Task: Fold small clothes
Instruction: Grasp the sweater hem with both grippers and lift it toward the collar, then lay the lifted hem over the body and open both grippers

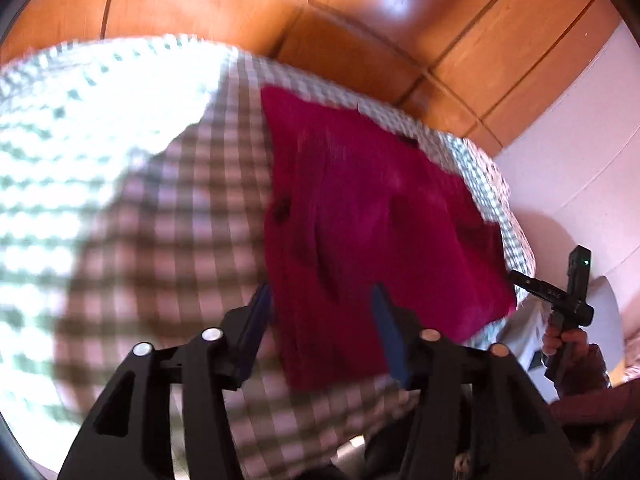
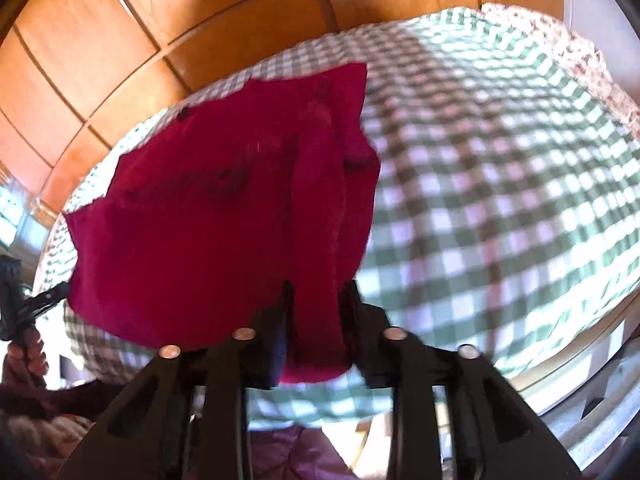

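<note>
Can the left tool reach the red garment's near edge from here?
Likely yes: the left tool is open, straddling the near edge of the red garment; nothing blocks it.

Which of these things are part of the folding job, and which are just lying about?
For the job: red garment, left gripper, right gripper.
Just there: checked cloth underneath, wooden panels behind.

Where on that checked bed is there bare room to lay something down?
The checked cover lies bare from the red garment across to its far edge. Crowded: the near edge, where the right gripper pinches the garment and the left gripper straddles it.
</note>
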A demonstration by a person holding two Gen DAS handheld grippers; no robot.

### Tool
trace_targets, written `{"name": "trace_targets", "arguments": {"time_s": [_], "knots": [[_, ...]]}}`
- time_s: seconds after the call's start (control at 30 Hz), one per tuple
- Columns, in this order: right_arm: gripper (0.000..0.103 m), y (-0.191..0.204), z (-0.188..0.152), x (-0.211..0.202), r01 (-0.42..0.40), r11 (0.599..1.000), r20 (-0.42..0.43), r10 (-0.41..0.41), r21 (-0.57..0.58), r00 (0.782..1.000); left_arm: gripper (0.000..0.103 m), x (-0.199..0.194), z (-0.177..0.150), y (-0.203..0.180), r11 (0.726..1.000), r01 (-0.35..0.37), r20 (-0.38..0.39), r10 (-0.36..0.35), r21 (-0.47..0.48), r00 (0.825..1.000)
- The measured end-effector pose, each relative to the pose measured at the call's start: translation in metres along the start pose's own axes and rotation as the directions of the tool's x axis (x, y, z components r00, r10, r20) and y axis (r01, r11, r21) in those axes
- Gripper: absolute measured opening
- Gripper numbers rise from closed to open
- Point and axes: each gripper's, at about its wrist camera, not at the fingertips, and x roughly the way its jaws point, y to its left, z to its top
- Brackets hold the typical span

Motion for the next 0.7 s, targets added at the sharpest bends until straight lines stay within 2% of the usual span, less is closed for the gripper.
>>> {"name": "trace_targets", "arguments": {"time_s": [0.13, 0.3, 0.33, 0.37, 0.4, 0.47, 0.6, 0.7], "knots": [[0.042, 0.003, 0.031, 0.009, 0.041, 0.999, 0.069, -0.04, -0.011, 0.997, 0.059, 0.007, 0.025, -0.006, 0.999, -0.013, 0.04, 0.011, 0.033, 0.999], [0.041, 0.013, 0.053, 0.041, 0.06, 0.997, 0.036, -0.058, -0.049, 0.998, 0.058, 0.034, 0.04, -0.01, 0.999, 0.003, 0.034, -0.004, 0.038, 0.999], [0.039, 0.014, 0.055, 0.047, 0.068, 0.996, 0.03, -0.066, -0.054, 0.997, 0.05, 0.037, 0.04, -0.009, 0.999, 0.009, 0.03, -0.01, 0.035, 0.999], [0.025, 0.014, 0.056, 0.051, 0.07, 0.996, 0.021, -0.069, -0.062, 0.997, 0.022, 0.041, 0.041, -0.009, 0.999, 0.027, 0.018, -0.027, 0.023, 0.999], [0.014, 0.016, 0.055, 0.053, 0.08, 0.994, 0.014, -0.079, -0.072, 0.997, 0.011, 0.042, 0.041, -0.009, 0.999, 0.036, 0.011, -0.036, 0.02, 0.999], [0.007, 0.019, 0.051, 0.047, 0.082, 0.993, 0.017, -0.08, -0.084, 0.997, 0.008, 0.037, 0.038, -0.013, 0.998, 0.035, 0.032, -0.036, 0.043, 0.999], [0.006, 0.031, 0.045, 0.015, 0.074, 0.989, 0.06, -0.067, -0.127, 0.996, 0.007, 0.015, 0.032, -0.017, 0.997, 0.039, 0.061, -0.043, 0.07, 0.997], [0.006, 0.033, 0.053, -0.007, 0.071, 0.989, 0.099, -0.059, -0.13, 0.993, 0.007, 0.0, 0.041, -0.019, 0.996, 0.048, 0.091, -0.055, 0.08, 0.994]]}}
